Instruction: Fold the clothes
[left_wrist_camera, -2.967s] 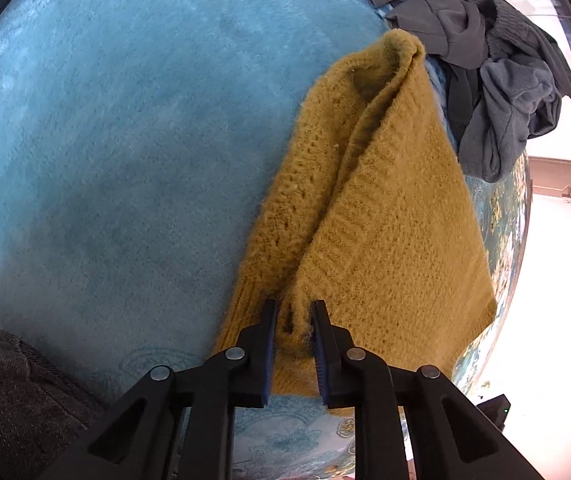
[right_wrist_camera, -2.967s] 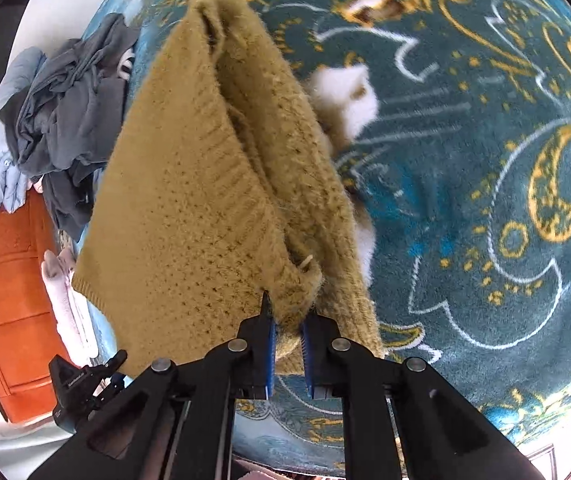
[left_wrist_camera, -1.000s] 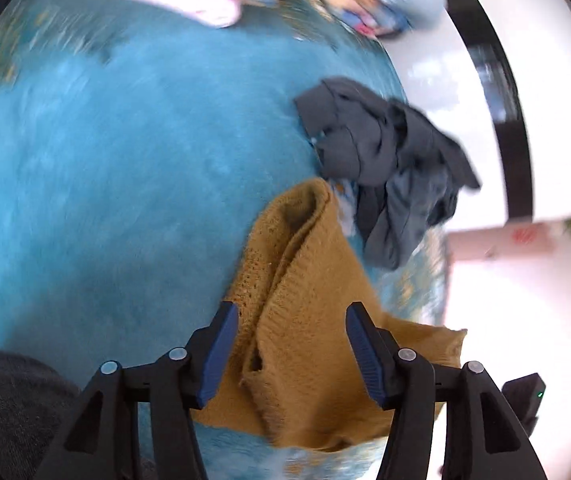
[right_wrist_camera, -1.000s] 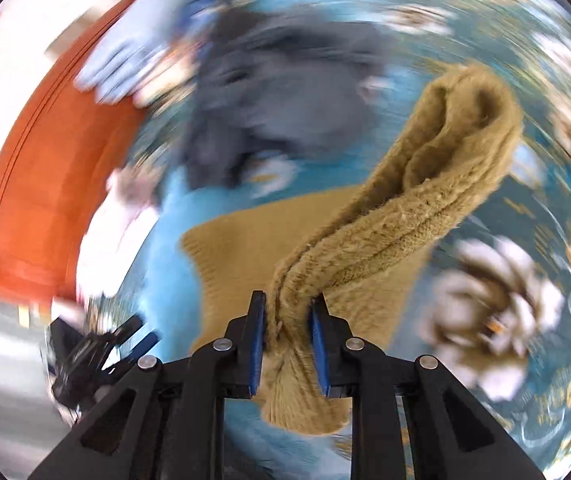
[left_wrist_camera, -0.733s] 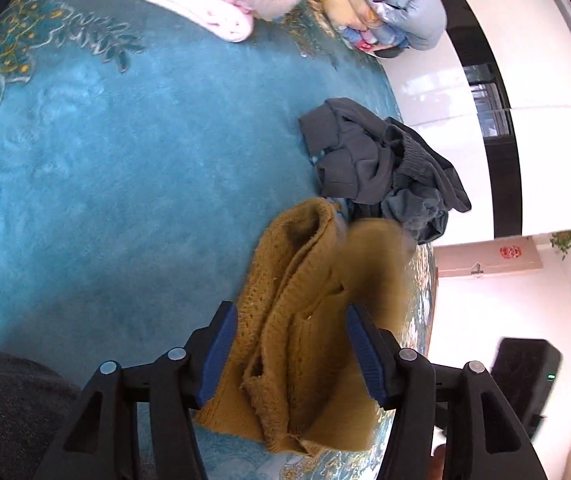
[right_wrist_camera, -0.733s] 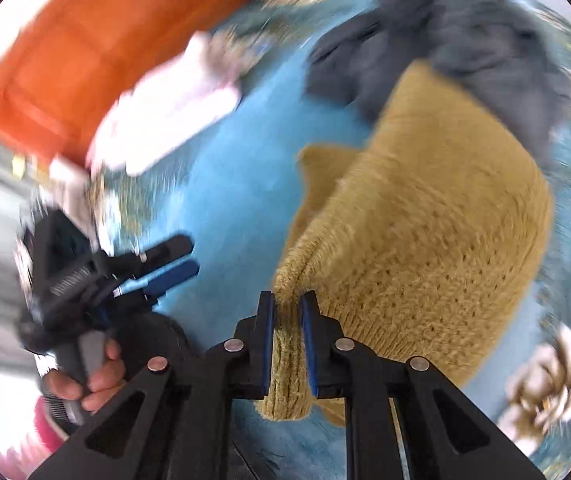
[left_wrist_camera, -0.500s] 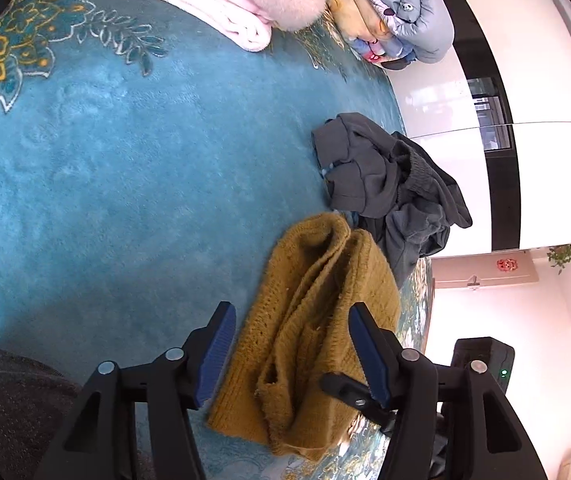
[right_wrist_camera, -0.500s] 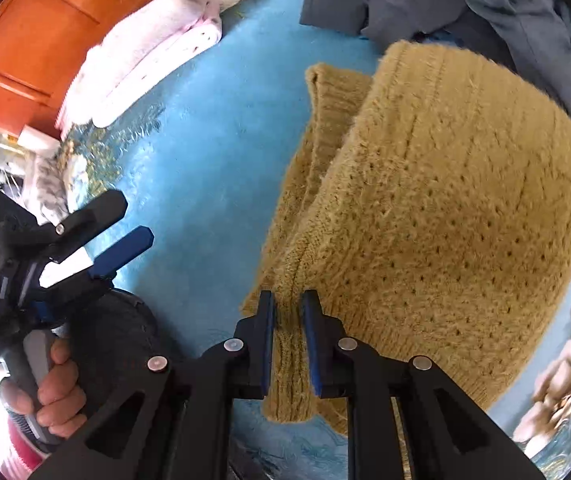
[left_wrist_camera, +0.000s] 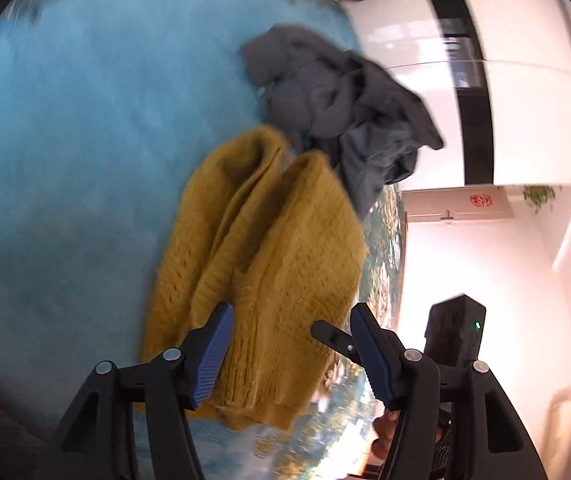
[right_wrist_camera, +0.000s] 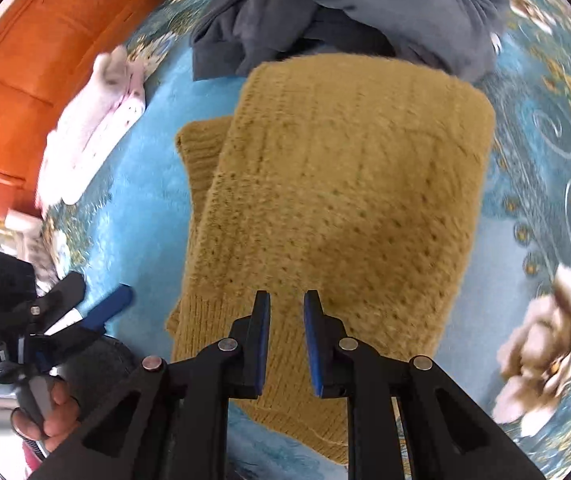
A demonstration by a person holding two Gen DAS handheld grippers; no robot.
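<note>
Now both claws, left claw (left_wrist_camera: 291, 350) and right claw (right_wrist_camera: 286, 344), agape above folded mustard sweater (right_wrist_camera: 337, 196).

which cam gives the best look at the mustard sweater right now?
Right wrist: the mustard sweater fills the frame, top fold and knit pattern clear, slight blur. The left wrist view shows it smaller, from the side, blurrier, its layered folds visible and partly hidden behind the fingers.

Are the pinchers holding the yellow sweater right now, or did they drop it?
Nothing is held. The left gripper and right gripper are both open above the folded mustard sweater, which lies on the blue blanket.
</note>
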